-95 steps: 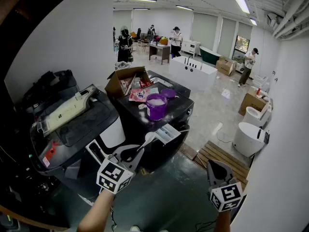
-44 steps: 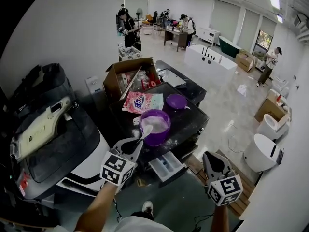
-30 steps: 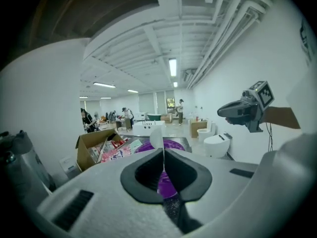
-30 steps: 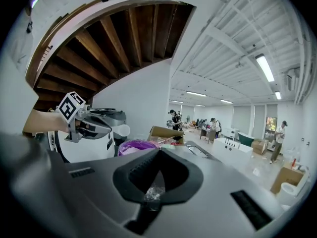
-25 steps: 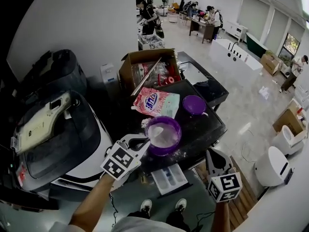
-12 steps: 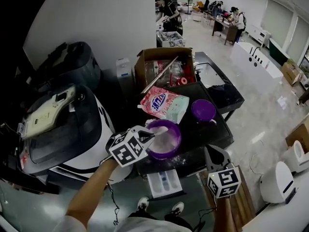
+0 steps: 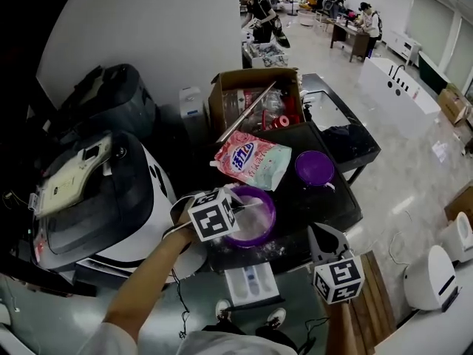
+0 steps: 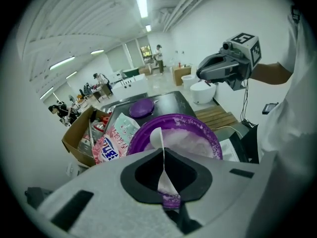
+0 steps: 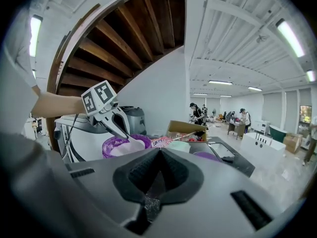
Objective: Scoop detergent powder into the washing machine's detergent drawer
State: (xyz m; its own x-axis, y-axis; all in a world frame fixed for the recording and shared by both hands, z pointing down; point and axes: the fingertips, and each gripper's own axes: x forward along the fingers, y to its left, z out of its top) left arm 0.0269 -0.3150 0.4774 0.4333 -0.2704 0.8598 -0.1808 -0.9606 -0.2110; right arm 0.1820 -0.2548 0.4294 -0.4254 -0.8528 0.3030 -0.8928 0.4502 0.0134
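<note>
A purple tub (image 7: pixel 255 220) of white powder stands on the black washing machine top (image 7: pixel 325 198). My left gripper (image 7: pixel 235 207) is shut on the handle of a white spoon (image 8: pixel 157 135), whose bowl dips into the powder in the tub (image 8: pixel 198 138). Below the machine's front edge, the white detergent drawer (image 7: pixel 251 283) is pulled out. My right gripper (image 7: pixel 319 231) hangs to the right of the tub, shut on nothing. In the right gripper view, the left gripper (image 9: pixel 119 125) holds the spoon (image 9: pixel 133 142) over the tub (image 9: pixel 111 144).
A pink detergent bag (image 7: pixel 251 160) and a purple lid (image 7: pixel 316 167) lie behind the tub. An open cardboard box (image 7: pixel 255 98) sits further back. A second machine (image 7: pixel 96 198) stands at the left. People work at tables far off in the room.
The left gripper has carried the spoon from above the drawer up to the tub and lowered it into the powder. The right gripper has stayed low at the right.
</note>
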